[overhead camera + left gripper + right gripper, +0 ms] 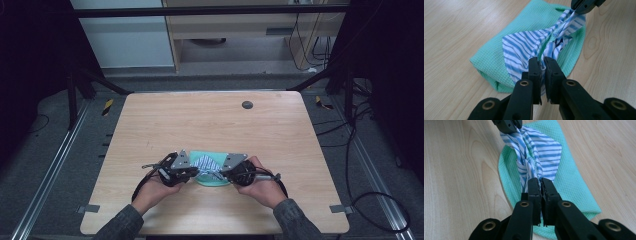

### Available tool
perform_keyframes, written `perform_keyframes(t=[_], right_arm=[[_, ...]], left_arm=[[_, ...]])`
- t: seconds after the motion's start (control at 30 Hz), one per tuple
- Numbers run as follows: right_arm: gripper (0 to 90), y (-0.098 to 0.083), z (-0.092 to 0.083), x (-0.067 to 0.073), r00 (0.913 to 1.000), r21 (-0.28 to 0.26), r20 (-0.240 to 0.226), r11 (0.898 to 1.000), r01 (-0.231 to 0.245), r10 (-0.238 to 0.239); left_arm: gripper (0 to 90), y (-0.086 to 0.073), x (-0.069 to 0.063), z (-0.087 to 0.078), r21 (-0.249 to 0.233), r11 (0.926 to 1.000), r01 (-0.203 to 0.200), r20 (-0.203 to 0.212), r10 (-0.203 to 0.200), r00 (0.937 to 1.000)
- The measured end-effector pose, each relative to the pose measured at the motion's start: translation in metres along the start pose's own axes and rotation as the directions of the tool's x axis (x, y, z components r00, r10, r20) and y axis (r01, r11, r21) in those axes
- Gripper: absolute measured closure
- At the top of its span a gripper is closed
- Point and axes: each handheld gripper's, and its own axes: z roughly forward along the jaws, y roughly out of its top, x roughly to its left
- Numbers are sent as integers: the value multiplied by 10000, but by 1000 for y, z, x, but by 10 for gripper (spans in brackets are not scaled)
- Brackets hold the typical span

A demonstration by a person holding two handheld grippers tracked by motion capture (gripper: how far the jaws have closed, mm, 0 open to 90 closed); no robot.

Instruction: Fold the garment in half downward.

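Left tongs (542, 62) are clamped on one end of a blue-and-white striped cloth (524, 50). Right tongs (540, 182) pinch the opposite end, so the cloth is drawn taut between them. The striped cloth lies over a folded green waffle-weave cloth (489, 60) resting on the wooden surface (200, 125), near its front edge. No brand, label or legible writing on either cloth.

Light wood-grain counter (210, 125), square-ish, rounded corners. Folded green waffle-weave cloth (200, 156) lies flat near the front edge (striped cloth (207, 163) on top). Small dark disc (247, 104) toward the far edge.
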Motion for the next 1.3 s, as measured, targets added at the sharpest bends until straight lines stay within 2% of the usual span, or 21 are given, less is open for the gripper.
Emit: perform_keyframes(t=[0.73,1.3], right_arm=[[871,-11,2,15,9995,74,-320,10000,-12,15],[874,-19,6,24,9986,144,-525,9999,-94,102]], left_arm=[[840,-16,-12,3,129,9999,-46,170,44,9998],[838,-26,-17,5,51,9999,112,348,-114,9993]])
